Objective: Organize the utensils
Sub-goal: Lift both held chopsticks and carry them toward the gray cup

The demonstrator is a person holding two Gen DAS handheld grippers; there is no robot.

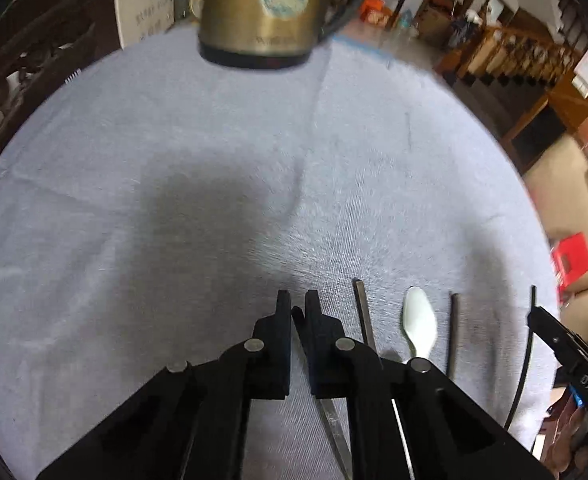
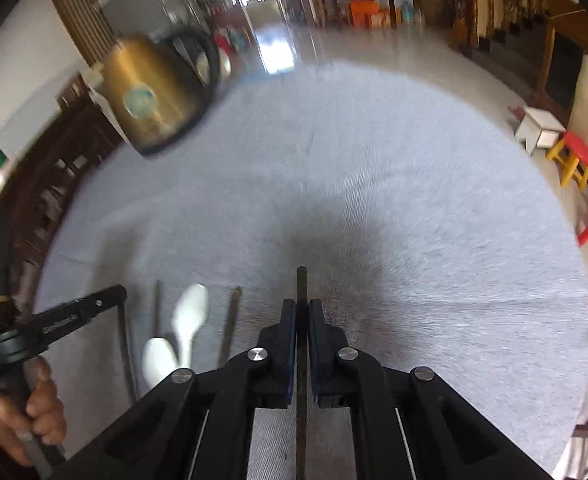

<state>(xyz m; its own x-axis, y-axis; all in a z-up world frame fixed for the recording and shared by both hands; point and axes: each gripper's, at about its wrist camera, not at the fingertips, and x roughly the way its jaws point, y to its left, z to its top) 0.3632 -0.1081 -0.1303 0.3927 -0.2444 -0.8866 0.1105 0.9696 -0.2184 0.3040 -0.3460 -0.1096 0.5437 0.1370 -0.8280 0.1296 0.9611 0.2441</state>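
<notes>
My left gripper (image 1: 297, 300) is shut on a thin metal utensil (image 1: 336, 426) that runs back under its fingers, low over the grey cloth. To its right lie a dark chopstick (image 1: 364, 316), a white ceramic spoon (image 1: 419, 326) and another dark chopstick (image 1: 453, 332), side by side. My right gripper (image 2: 301, 308) is shut on a dark chopstick (image 2: 302, 280) that sticks out forward between the fingers. In the right wrist view the white spoon (image 2: 190, 316), a second white spoon (image 2: 156, 362) and two chopsticks (image 2: 230, 324) lie to the left, near the left gripper (image 2: 110, 294).
A brass-coloured electric kettle (image 1: 262, 8) with a black handle stands at the far edge of the round grey-clothed table (image 1: 174, 160); it also shows in the right wrist view (image 2: 154, 96). Dark wooden chairs stand at the left. Stools and furniture stand on the floor beyond.
</notes>
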